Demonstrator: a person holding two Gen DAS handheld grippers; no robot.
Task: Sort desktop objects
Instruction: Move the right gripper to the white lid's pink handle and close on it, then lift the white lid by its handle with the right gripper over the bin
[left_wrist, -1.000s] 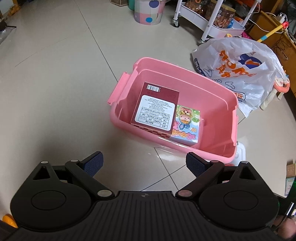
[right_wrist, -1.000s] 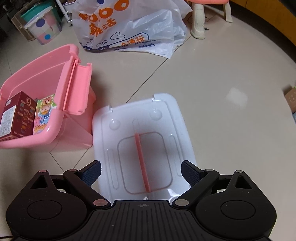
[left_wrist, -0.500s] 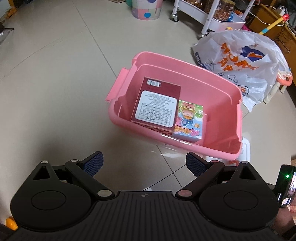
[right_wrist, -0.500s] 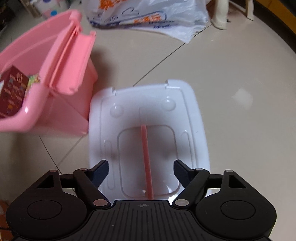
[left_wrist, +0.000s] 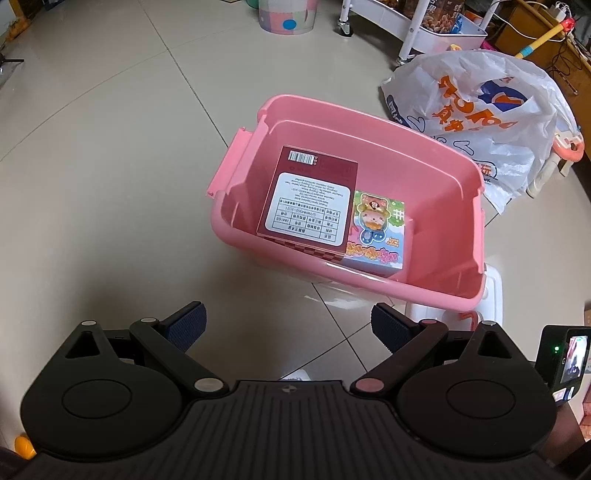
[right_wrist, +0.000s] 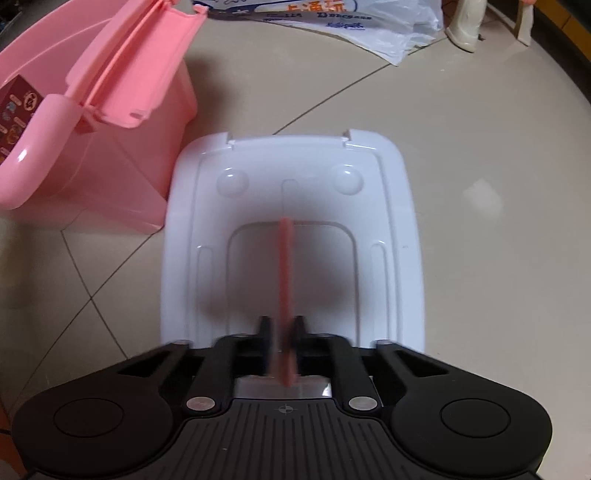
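Note:
A pink storage bin (left_wrist: 436, 295) stands open on the tiled floor. Inside it lie a dark red box (left_wrist: 310, 199), label side up, and a colourful cartoon box (left_wrist: 376, 232) beside it. My left gripper (left_wrist: 288, 325) is open and empty, a little short of the bin's near wall. The bin's white lid (right_wrist: 391, 221) lies flat on the floor to the right of the bin (right_wrist: 110, 155). My right gripper (right_wrist: 282, 328) is shut on the lid's upright pink handle (right_wrist: 285, 266).
A white plastic shopping bag (left_wrist: 476, 114) lies behind the bin, and its edge shows in the right wrist view (right_wrist: 325, 18). A white rolling cart (left_wrist: 417, 22) and a patterned bucket (left_wrist: 288, 14) stand further back. Bare floor tiles lie to the left.
My right gripper has moved down to the lid and its jaws have closed from wide open onto the pink handle. My left gripper has stayed open, with the bin shifting slightly in its view.

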